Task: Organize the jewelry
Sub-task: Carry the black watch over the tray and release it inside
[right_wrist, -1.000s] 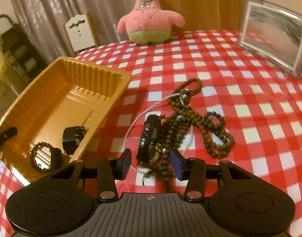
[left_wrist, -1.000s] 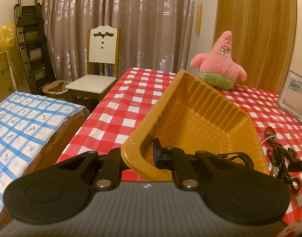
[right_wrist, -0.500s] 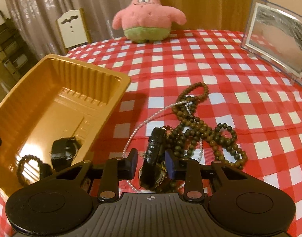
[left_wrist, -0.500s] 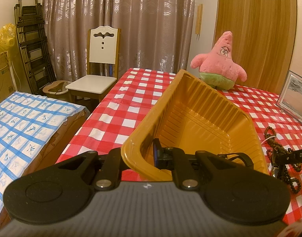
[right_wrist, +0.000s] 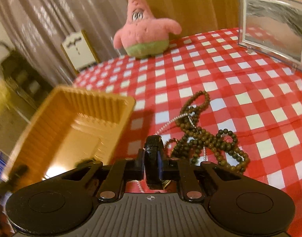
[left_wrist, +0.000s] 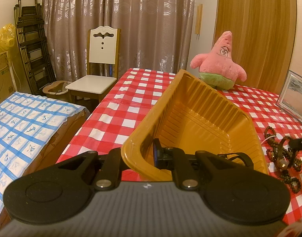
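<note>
My left gripper [left_wrist: 138,156] is shut on the near rim of an orange plastic tray [left_wrist: 198,118] and holds it tilted on the checked table. A dark strap item [left_wrist: 236,156] lies inside it. My right gripper [right_wrist: 152,162] is shut on a black bracelet [right_wrist: 153,148], lifted above a tangle of brown bead strands [right_wrist: 210,138] and a thin pearl chain [right_wrist: 170,121]. The tray [right_wrist: 75,122] sits left of it in the right wrist view. The bead pile [left_wrist: 283,158] shows at the right in the left wrist view.
A pink star plush [left_wrist: 220,65] stands at the table's far side. A clear picture frame [right_wrist: 273,37] stands at the far right. A white chair [left_wrist: 97,75] and a blue-checked surface [left_wrist: 22,126] lie left of the table.
My right gripper closed on the black bracelet and lifted it off the bead pile, moving left toward the tray. My left gripper kept its hold on the tray rim.
</note>
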